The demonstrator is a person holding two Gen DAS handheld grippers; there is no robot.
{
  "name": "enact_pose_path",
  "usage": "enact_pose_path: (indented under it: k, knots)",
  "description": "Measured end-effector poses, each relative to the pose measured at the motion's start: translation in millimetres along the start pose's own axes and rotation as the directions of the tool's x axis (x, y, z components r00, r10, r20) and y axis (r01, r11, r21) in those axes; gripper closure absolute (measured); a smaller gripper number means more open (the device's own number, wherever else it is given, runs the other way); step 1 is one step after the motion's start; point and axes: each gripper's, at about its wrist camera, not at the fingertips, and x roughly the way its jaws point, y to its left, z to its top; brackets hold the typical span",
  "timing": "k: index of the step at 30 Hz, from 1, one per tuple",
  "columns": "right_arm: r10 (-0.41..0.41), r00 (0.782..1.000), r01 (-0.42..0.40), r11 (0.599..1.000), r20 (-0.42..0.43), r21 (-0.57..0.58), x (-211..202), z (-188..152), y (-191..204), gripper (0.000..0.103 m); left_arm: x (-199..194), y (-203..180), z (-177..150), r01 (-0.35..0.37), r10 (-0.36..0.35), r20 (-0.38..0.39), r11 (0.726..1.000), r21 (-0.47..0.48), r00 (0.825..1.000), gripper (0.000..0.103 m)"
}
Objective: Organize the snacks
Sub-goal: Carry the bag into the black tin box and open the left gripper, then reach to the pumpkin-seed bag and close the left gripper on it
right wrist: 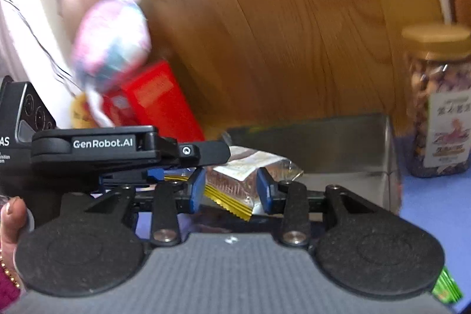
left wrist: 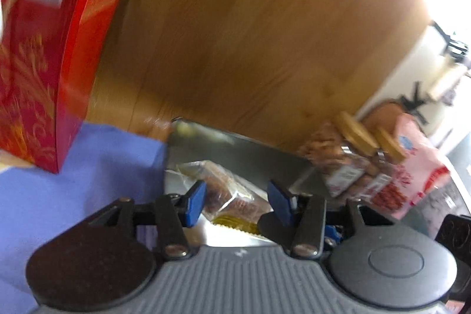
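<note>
A wooden panel (left wrist: 265,34) backs the whole scene, and a blue cloth (left wrist: 73,196) covers the surface below it; on that cloth stands a tall red box (left wrist: 44,64) patterned in gold, upright at the far left of the left wrist view, probably parked there so the middle stays free for sorting. In that middle sits a metal tray (right wrist: 338,149) with raised walls — by the look of it the collecting place for loose snacks. Just beside it on the right stands a nut jar (right wrist: 438,102) with a tan lid. A clear-wrapped brown cake packet (right wrist: 247,175) lies inside the tray, on top of a gold zig-zag-edged wrapper (right wrist: 226,200). The right gripper (right wrist: 231,190) has its blue pads apart on either side of the packet, not pressing it as far as the blur allows. The left gripper (left wrist: 238,202) is likewise spread, hovering over the same packet.
</note>
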Motion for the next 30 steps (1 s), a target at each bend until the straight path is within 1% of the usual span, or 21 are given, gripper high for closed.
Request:
enact_pose_path:
  k: [1, 2, 3, 5, 6, 7, 8, 9, 10, 12, 14, 16, 17, 20, 22, 24, 25, 26, 27, 28, 30]
  knots:
    - [-0.018, 1.0, 0.018, 1.0, -0.007, -0.009, 5.5, -0.7, -0.2, 0.059, 2.6, 0.1, 0.2, 0.004, -0.004, 0.014, 1.0, 0.008, 1.0, 0.061]
    - [-0.032, 0.999, 0.032, 0.999, -0.003, -0.016, 6.3, -2.6, -0.3, 0.059, 1.2, 2.9, -3.1, 0.006, -0.007, 0.017, 1.0, 0.017, 1.0, 0.058]
    - [-0.033, 0.999, 0.033, 0.999, 0.011, -0.017, 4.7, -4.8, 0.5, 0.059, -3.3, 1.6, -3.6, 0.018, -0.018, 0.02, 1.0, 0.023, 1.0, 0.058]
    - [-0.014, 0.998, 0.014, 1.0, 0.057, -0.003, -21.4, -11.6, -3.4, 0.059, -26.6, 2.6, -8.7, 0.062, -0.065, 0.061, 0.997, 0.039, 0.996, 0.054]
    - [0.006, 0.997, -0.006, 1.0, 0.08, 0.0, -36.3, -15.2, -3.4, 0.059, -45.5, 6.5, -13.7, 0.079, -0.082, 0.095, 0.996, 0.036, 0.992, 0.051]
    - [0.049, 0.994, -0.049, 0.999, 0.097, 0.002, -50.9, -19.6, -1.6, 0.059, -65.0, 12.6, -21.3, 0.093, -0.095, 0.126, 0.995, 0.021, 0.987, 0.05]
    - [0.101, 0.991, -0.101, 0.995, 0.087, 0.001, -60.7, -25.9, -1.4, 0.059, -86.0, 25.5, -28.0, 0.11, -0.109, 0.143, 0.994, 0.002, 0.984, 0.05]
    - [0.146, 0.989, -0.146, 0.989, 0.039, -0.006, -63.3, -32.8, -0.3, 0.058, -99.0, 31.5, -38.6, 0.121, -0.117, 0.152, 0.992, -0.02, 0.982, 0.05]
    - [0.163, 0.987, -0.163, 0.987, -0.016, -0.007, -59.6, -40.0, 0.2, 0.058, -109.6, 37.6, -51.5, 0.127, -0.118, 0.157, 0.991, -0.049, 0.981, 0.05]
    - [0.161, 0.981, -0.162, 0.987, -0.109, 0.005, -45.5, -50.8, -0.8, 0.058, -123.3, 47.2, -79.9, 0.133, -0.117, 0.138, 0.985, -0.109, 0.983, 0.049]
    - [0.161, 0.964, -0.15, 0.987, -0.21, 0.065, -25.2, -60.1, -10.3, 0.059, -128.6, 49.3, -107.1, 0.121, -0.106, 0.108, 0.982, -0.148, 0.989, 0.049]
    - [0.137, 0.957, -0.107, 0.986, -0.256, 0.127, -15.0, -69.1, -19.7, 0.059, -130.4, 47.3, -126.7, 0.098, -0.086, 0.083, 0.983, -0.156, 0.993, 0.049]
    - [0.151, 0.96, -0.115, 0.98, -0.237, 0.16, -18.6, -72.1, -22.4, 0.059, -129.1, 48.6, -133.2, 0.086, -0.076, 0.062, 0.983, -0.164, 0.995, 0.049]
    - [0.225, 0.941, -0.17, 0.96, -0.251, 0.224, -36.2, -81.9, -21.3, 0.061, -120.2, 51.8, -154.4, 0.038, -0.036, 0.012, 0.982, -0.184, 0.999, 0.05]
    - [0.246, 0.937, -0.197, 0.958, -0.248, 0.207, -47.4, -92.6, -4.5, 0.061, -120.0, 57.4, -165.5, 0.049, -0.051, -0.003, 0.977, -0.208, 0.999, 0.053]
    - [0.281, 0.933, -0.248, 0.954, -0.224, 0.166, -65.9, -102.8, 6.2, 0.062, -124.2, 57.0, -174.5, 0.06, -0.062, -0.003, 0.973, -0.221, 0.998, 0.057]
    - [0.306, 0.926, -0.277, 0.949, -0.223, 0.15, -60.6, -106.2, 21.5, 0.061, -128.7, 57.0, -178.4, 0.061, -0.062, 0.003, 0.975, -0.215, 0.998, 0.058]
    - [0.331, 0.917, -0.305, 0.942, -0.221, 0.144, -66.8, -110.7, 25.5, 0.061, -132.8, 59.3, -182.2, 0.063, -0.062, 0.009, 0.976, -0.21, 0.998, 0.058]
    - [0.334, 0.919, -0.311, 0.941, -0.209, 0.135, -73.0, -115.4, 29.7, 0.061, -137.6, 60.6, -184.6, 0.064, -0.061, 0.017, 0.976, -0.208, 0.998, 0.058]
    - [0.323, 0.926, -0.304, 0.945, -0.197, 0.12, -76.2, -117.1, 37.6, 0.061, -142.8, 62.4, -186.4, 0.062, -0.058, 0.026, 0.976, -0.209, 0.998, 0.058]
    - [0.277, 0.946, -0.268, 0.961, -0.17, 0.073, -81.1, -120.0, 44.6, 0.061, -152.9, 69.8, -187.5, 0.043, -0.034, 0.044, 0.975, -0.22, 0.998, 0.058]
